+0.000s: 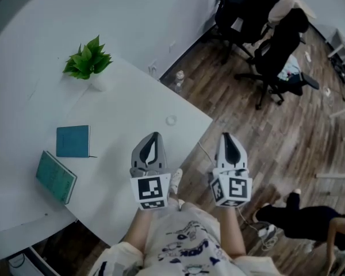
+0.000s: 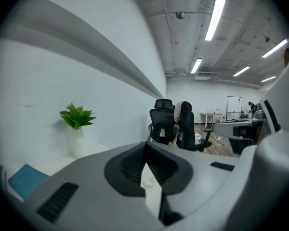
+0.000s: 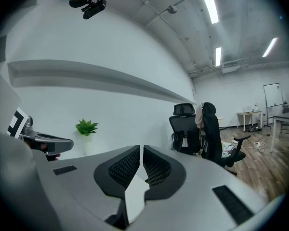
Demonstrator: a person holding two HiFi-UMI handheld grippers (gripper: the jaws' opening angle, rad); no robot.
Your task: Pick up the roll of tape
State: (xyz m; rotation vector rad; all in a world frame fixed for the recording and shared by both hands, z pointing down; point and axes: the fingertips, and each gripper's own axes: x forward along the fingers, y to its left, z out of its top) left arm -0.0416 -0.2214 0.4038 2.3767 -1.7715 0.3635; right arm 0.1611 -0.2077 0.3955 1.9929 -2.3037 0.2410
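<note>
The roll of tape [image 1: 171,120] is a small clear ring lying on the white table [image 1: 121,114] near its right edge. My left gripper [image 1: 156,134] hovers over the table just short of the tape, jaws shut and empty. In the left gripper view the jaws [image 2: 145,146] meet, and a small ring, the tape [image 2: 149,182], shows in the slit below them. My right gripper [image 1: 226,135] is beside the table, over the wooden floor, also shut and empty. Its jaws [image 3: 141,149] touch in the right gripper view.
A potted plant [image 1: 89,59] stands at the table's far side by the wall. Two teal books [image 1: 72,141] [image 1: 56,176] lie at the left. Black office chairs [image 1: 264,33] stand on the wood floor beyond the table; a person [image 1: 310,220] sits at lower right.
</note>
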